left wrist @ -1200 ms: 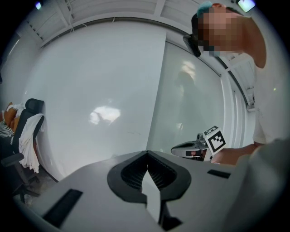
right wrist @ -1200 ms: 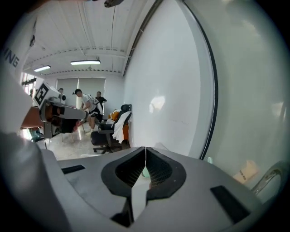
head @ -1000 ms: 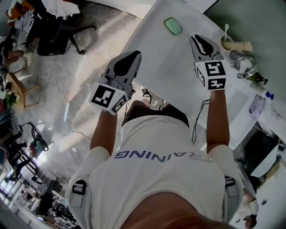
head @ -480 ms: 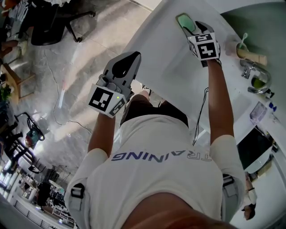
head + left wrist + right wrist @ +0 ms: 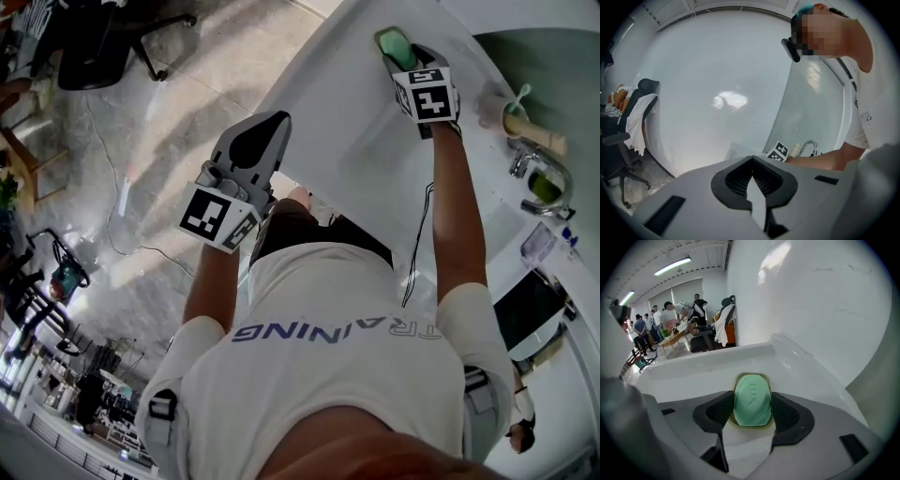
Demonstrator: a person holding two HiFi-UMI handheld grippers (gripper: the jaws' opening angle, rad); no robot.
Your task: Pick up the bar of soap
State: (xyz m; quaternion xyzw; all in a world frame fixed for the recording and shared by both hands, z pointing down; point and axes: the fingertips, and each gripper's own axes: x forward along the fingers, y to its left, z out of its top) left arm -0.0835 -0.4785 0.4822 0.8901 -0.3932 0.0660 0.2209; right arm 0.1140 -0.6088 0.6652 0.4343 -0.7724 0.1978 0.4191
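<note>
Matt green soap, glossy white sink (ceramic-looking), shiny metal tap

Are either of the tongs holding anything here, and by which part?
Nothing yet. Right tongs, just opened, straddle the soap along its long sides; left tongs shut, empty.

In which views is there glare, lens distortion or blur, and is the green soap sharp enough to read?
Left gripper view: strong fisheye bending, dark corners, a soft glare patch on the curved white wall. Right gripper view: same bending; the pale green oval bar of soap is sharp, its stamped letters readable. Head view: even light, bright streaks on the grey floor, no motion blur.
</note>
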